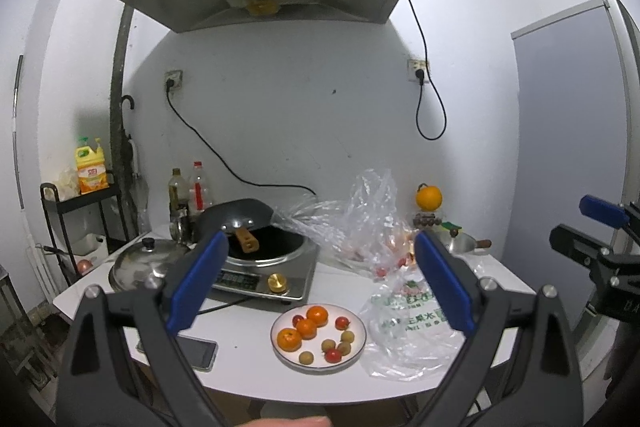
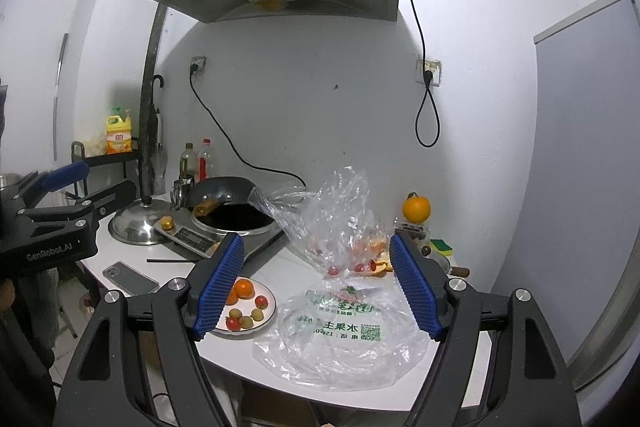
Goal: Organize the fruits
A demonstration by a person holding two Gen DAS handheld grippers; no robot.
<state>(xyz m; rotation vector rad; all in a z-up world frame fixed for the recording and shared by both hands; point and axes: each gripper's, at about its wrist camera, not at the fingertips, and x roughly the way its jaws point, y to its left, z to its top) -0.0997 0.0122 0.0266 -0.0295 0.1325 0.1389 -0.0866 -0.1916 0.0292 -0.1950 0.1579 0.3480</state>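
Both grippers, left gripper (image 1: 316,283) and right gripper (image 2: 316,287), are held wide and empty above the table (image 1: 248,379). Fruit is sorted on the plate (image 1: 359,347); more, seemingly tomatoes, remains in the plastic bag (image 2: 340,251), to be reached next.

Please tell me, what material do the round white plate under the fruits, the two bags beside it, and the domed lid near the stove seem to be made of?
The round white plate looks like glazed ceramic: glossy, with a thin dark rim line. The crumpled clear bags seem to be thin plastic film: see-through, creased, one printed in green. The domed silver lid looks like polished steel, since it reflects light; its black knob may be plastic.
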